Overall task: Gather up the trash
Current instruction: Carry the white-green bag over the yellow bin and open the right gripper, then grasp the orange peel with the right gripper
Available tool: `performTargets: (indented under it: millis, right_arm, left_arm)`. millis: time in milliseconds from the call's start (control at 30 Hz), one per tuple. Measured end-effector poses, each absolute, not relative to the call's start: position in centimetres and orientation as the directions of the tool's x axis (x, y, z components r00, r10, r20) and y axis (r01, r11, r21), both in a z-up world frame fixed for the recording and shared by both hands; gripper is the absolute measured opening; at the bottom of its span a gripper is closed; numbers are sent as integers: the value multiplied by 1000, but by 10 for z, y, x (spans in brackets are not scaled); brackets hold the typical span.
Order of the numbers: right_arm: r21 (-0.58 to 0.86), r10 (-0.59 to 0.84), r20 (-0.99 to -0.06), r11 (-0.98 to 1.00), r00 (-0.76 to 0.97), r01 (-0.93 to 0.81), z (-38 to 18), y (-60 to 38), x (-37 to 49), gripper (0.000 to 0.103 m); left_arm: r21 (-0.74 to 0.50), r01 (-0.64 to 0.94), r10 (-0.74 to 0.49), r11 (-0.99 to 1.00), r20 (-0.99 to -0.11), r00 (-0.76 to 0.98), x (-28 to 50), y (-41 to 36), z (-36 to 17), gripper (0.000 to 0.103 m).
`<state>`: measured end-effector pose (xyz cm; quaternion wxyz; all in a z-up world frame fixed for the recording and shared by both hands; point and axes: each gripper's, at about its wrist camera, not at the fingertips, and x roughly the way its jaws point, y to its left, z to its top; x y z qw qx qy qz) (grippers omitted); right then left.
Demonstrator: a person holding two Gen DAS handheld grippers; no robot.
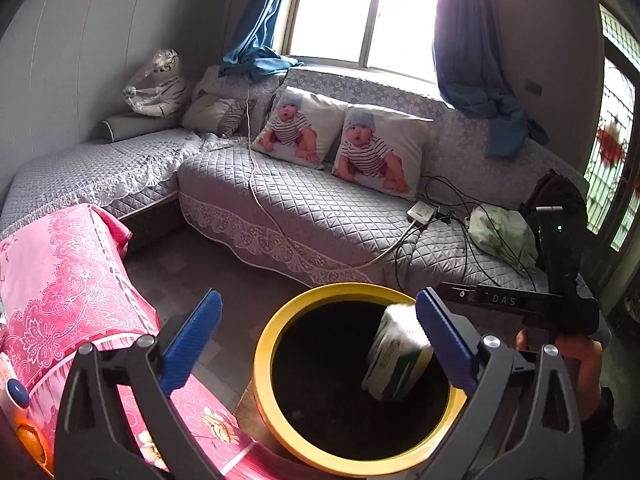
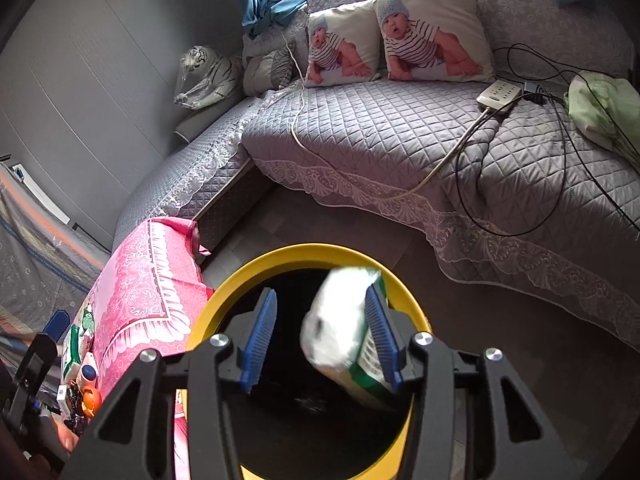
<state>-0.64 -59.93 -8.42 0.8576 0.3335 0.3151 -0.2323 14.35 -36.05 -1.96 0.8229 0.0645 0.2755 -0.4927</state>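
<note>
Over the bin (image 2: 308, 252), right tongs (image 2: 320, 340) parted, loosing a blurred packet (image 2: 344, 324) at two o'clock; left tongs (image 1: 316, 344) gaping empty. Looking light, soft, crushable; gripping across flat sides.

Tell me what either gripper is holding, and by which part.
Nothing is gripped. Left gripper is open and empty. The tissue pack sits against only one pad of the open right gripper, above the bin.

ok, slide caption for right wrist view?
Right gripper open over yellow-rimmed bin, white-green packet against one pad.
</note>
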Motion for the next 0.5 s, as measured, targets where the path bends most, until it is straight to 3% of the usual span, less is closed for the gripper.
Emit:
performTargets:
  millis: [333, 500]
  right_arm:
    - [402, -212, -659, 712, 722, 576, -57, -577, -5, 46]
    - [375, -149, -645, 793, 749, 481, -43, -543, 17, 46]
  left_arm:
    - [-202, 778, -752, 595, -482, 450, 166, -303, -4, 93]
    - [-141, 723, -687, 676, -477, 548, 176, -240, 1, 93]
